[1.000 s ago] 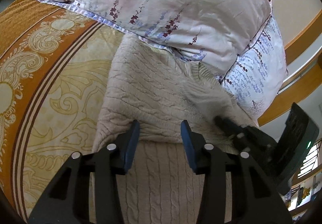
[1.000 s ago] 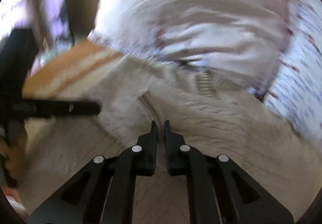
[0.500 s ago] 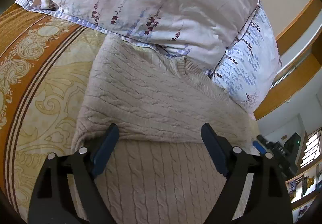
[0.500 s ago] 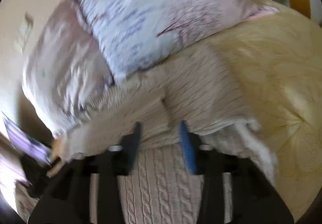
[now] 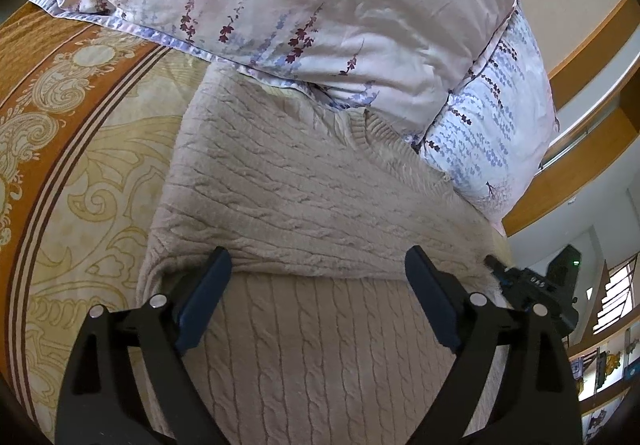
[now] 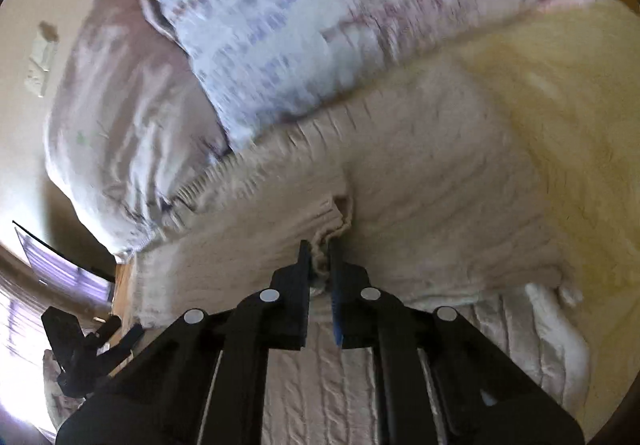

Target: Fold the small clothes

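Bed point(image 5: 92, 173), covered by a yellow-and-orange patterned spread, carrying all items shown. Two floral pillows point(image 5: 304, 17) stacked at the head edge of the bed; the upper one pale pink, the lower one point(image 5: 496, 133) white with blue sprigs. Beige cable-knit sweater point(image 5: 288, 205) lying flat on the spread, its ribbed neckline tucked against the pillows and its near portion folded over so that a horizontal fold edge crosses the left wrist view (the cables run crosswise above the edge, lengthwise below it). Left gripper point(image 5: 318, 279) poised at that fold edge, its fingers wide apart, having just been opening; the knit lies below and between them, pressed by neither pad. Right gripper point(image 6: 320, 259) toward the sweater's right side, its fingers having just closed, clamped on a bunched pinch of the knit, which puckers above the tips. Right wrist view is motion-blurred; each gripper appears at the margin of the other's view.
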Demonstrator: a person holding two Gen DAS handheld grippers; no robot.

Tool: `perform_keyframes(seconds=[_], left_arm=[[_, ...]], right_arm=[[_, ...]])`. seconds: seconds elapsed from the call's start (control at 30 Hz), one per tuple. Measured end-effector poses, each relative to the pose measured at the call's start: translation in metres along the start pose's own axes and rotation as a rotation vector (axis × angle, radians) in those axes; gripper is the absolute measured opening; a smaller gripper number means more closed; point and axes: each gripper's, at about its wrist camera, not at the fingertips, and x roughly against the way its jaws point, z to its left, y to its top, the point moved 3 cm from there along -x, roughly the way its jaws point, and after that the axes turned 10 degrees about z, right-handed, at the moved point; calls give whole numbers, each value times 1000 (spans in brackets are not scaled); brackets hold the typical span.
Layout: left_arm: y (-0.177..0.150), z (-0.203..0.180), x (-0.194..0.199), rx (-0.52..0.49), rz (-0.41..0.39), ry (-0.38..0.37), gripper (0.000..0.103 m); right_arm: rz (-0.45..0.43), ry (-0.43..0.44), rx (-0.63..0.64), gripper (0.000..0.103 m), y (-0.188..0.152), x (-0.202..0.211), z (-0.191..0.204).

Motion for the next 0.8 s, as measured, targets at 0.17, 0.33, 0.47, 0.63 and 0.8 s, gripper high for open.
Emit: perform_keyframes(seconds=[0.17,0.33,0.47,0.63,0.8], left_arm=[[-3,0,1,0,10,-14,89],[-7,-4,1,-20,15,15,89],[-19,-4,17,-49,15,8,88],[-49,0,53,-109,-8,21,87],[-75,20,74,-61,-7,0,82]], right_arm=[[-56,-139,7,8,1,9,-11],[11,-161,6,17,-5,1,-18],[0,-45,57,56,-17,38,-17],[31,-17,72,57,-45,79,-45],[106,-21,26,57,-74,92,-82]])
